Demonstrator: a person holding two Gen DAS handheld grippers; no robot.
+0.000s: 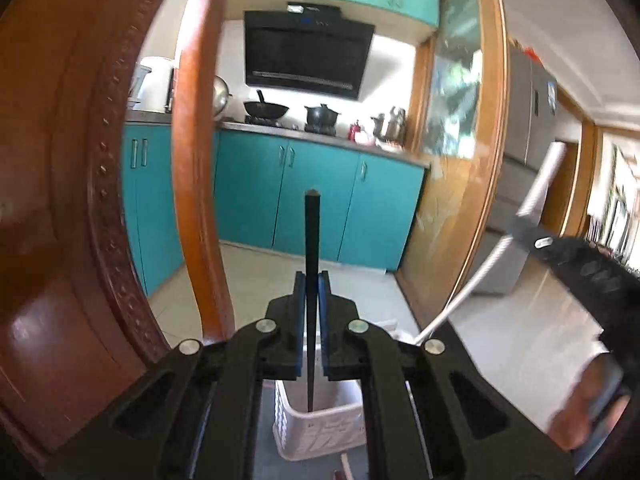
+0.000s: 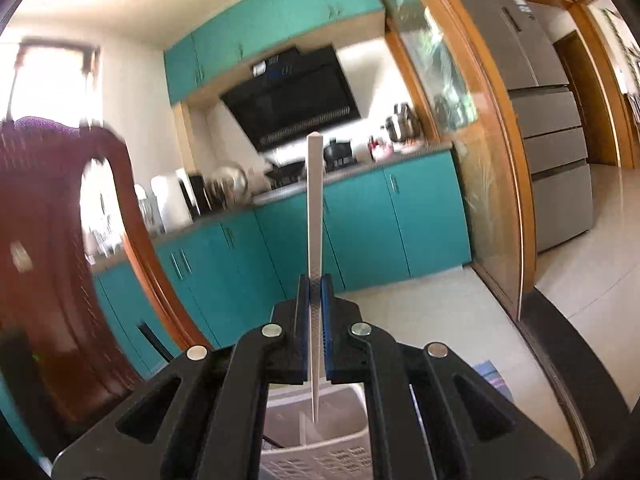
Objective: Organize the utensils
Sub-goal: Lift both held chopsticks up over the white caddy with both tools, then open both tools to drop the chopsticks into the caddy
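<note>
- Left wrist view: the left gripper (image 1: 312, 280) is clamped on a black chopstick (image 1: 311, 248), which stands upright between the blue pads (image 1: 299, 320); its thick square end points up towards the kitchen, its thin tip hangs down over the white slotted holder (image 1: 320, 428) below
- The tip appears just inside or at the holder's mouth; which compartment cannot be told from here
- At the right edge, blurred, the right gripper (image 1: 532, 232) shows with a white chopstick (image 1: 540, 180) sticking out of it
- A carved wooden chair back (image 1: 100, 200) stands close on the left
- Right wrist view: the right gripper (image 2: 315, 284) is pinched on the white chopstick (image 2: 314, 208), also upright, its narrow tip hanging over the same white holder (image 2: 344, 452), near a divider wall inside it
- The left gripper is not seen here
- Handling, as a judgement: both sticks look light, stiff and smooth, so likely to slip or pivot in a narrow pinch; the hold sits in the lower half, leaving a long top-heavy length above
- A grip nearer the middle would steady them; letting go low over the holder should keep the sticks from bouncing out
</note>
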